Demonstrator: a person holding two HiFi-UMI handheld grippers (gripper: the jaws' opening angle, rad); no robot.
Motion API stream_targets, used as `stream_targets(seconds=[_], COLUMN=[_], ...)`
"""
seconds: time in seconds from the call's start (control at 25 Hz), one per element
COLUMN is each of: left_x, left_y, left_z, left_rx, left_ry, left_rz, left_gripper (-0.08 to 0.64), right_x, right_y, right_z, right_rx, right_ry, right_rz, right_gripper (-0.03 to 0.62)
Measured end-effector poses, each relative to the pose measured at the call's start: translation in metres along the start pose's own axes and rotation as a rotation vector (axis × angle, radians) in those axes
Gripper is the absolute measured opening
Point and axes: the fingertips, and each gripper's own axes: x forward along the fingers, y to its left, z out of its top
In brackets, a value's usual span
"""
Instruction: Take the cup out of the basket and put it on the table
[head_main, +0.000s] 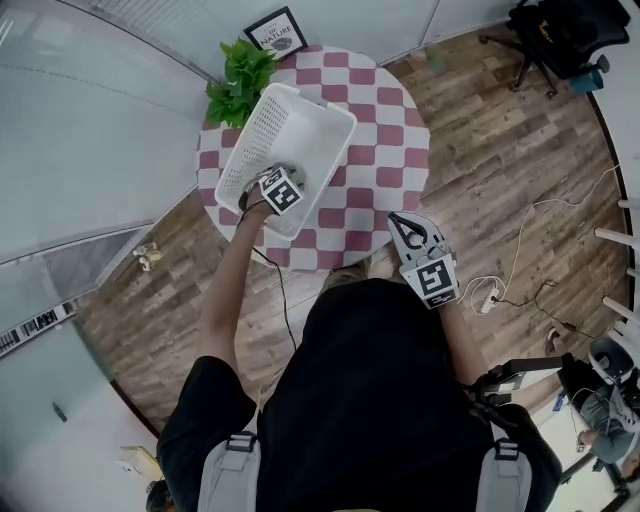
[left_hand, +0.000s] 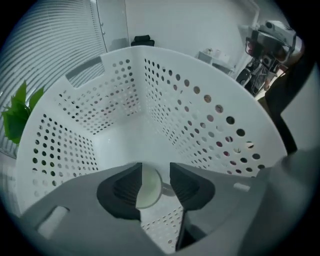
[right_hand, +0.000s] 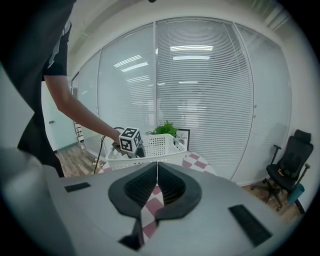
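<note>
**Hidden or unclear.** Head view: the cup is not visible; the left gripper's marker cube and the person's forearm cover the near end of the basket. Left gripper view: the cup shows only as a pale, rounded shape, its left side cut off by the left jaw. Whether it stands or lies on its side cannot be told.

**Cup and left gripper.** The cup is inside the basket, low in the frame, between the jaws of the left gripper. The jaws stand wide. The cup sits against the left jaw, and a gap shows between it and the right jaw. Perforated basket walls close in on all sides.

**Right gripper.** The right gripper has its jaws together with nothing between them. It is held at the table's lower right edge, outside the basket.

**Surroundings.**
- Round table with a red-and-white check cloth, carrying the basket.
- Plant, touching the basket's upper left corner.
- Framed picture, top centre.
- Office chair, upper right, well apart from the table.
- Black cable, trailing down from the left gripper.
</note>
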Motion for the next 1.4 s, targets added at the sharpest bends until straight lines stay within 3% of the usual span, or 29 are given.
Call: stream_targets(seconds=[0.4,0.72,0.84,0.96,1.2,1.4], left_x=[0.037,0.056,0.059,0.064,0.064,0.061], left_y=[-0.002,0.002,-0.002,-0.005,-0.011,-0.007], left_z=[-0.021,-0.036,-0.035,-0.035,-0.039,-0.040], left_rx=[-0.108,-0.113,-0.045,-0.040,-0.019,-0.045], left_ry=[0.145,0.235,0.271,0.266,0.268,0.259], left_rz=[-0.059,-0.024,-0.022,-0.030,-0.068,-0.047], left_gripper=[0.161,0.161,0.152,0.060,0.052,0.046], right_x=[0.008,0.006,0.005,0.007,0.004,0.001], right_y=[0.001,-0.004,-0.005,-0.004,-0.004,-0.007], right_z=[0.002,0.001,-0.004,-0.006,-0.006,-0.006], right_rx=[0.004,0.007,0.014,0.019,0.011,0.014], right_ry=[0.007,0.017,0.025,0.019,0.018,0.011], right_rz=[0.015,0.009,0.010,0.014,0.010,0.002], right_gripper=[0.012,0.012,0.012,0.012,0.012,0.012])
